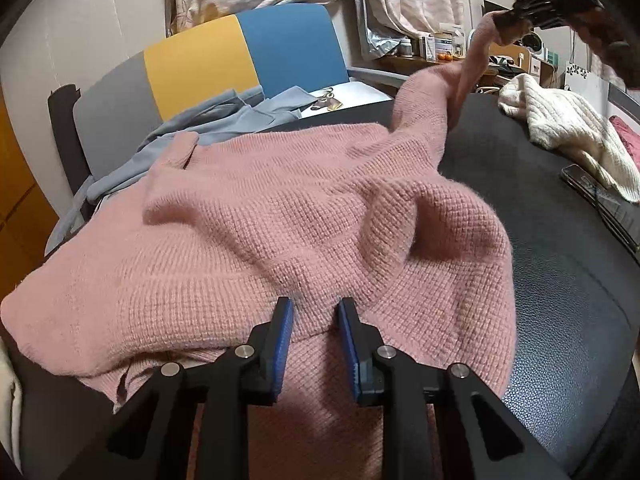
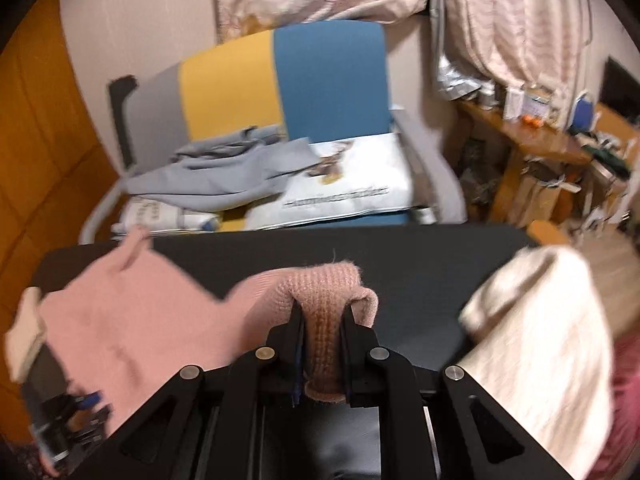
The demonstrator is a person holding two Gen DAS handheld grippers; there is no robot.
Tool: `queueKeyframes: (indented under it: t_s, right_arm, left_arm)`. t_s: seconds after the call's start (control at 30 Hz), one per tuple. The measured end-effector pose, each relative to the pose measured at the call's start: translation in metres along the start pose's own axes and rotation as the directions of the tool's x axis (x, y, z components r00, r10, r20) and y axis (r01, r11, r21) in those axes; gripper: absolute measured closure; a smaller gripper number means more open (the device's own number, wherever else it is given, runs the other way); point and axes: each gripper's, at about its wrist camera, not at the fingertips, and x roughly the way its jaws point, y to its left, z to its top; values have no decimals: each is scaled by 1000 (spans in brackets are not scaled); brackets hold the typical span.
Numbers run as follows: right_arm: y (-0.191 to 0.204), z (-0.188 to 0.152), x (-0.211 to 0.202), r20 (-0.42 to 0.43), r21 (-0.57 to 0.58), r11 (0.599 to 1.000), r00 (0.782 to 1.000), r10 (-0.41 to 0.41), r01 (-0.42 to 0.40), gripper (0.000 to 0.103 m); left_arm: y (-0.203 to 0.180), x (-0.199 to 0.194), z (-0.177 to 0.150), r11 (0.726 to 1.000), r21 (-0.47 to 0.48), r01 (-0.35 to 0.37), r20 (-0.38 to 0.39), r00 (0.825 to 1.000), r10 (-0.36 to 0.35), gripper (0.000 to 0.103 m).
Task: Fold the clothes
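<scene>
My right gripper (image 2: 322, 316) is clamped on a bunched fold of the pink sweater (image 2: 324, 280), raised and angled downward. My left gripper (image 1: 314, 308) sits low, its jaws part-way apart with knit between the blue pads (image 1: 282, 344); I can't quite tell whether they press on it.

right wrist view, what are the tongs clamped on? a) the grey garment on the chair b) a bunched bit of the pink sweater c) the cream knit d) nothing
b: in the right wrist view the right tongs pinch a bunched fold of the pink sweater, while the cream knit lies off to the side on the black table.
</scene>
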Motion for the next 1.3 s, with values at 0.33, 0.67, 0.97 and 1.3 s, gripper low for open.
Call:
queueKeyframes:
  t_s: [0.33,0.67,0.97,1.3]
  right_arm:
    - [-57,-3,122,-198,-3,969,950,-243,247,86]
    - [-12,-28,71,77,44,959,956,-282,279,29]
    - [78,-67,139,-125,-200,978,988,-85,59,81]
    - [37,-45,197,-163,-108,982,971,-172,156,58]
  left_arm:
    - [0,3,-1,1000,4,-7,5,1000,7,79]
    - [35,-20,15,991,-131,19,84,996,-8,79]
    - [63,20,20,981,-104,-164,-17,986,163,79]
    - [34,17,19,968,-166,-190,-53,982,184,80]
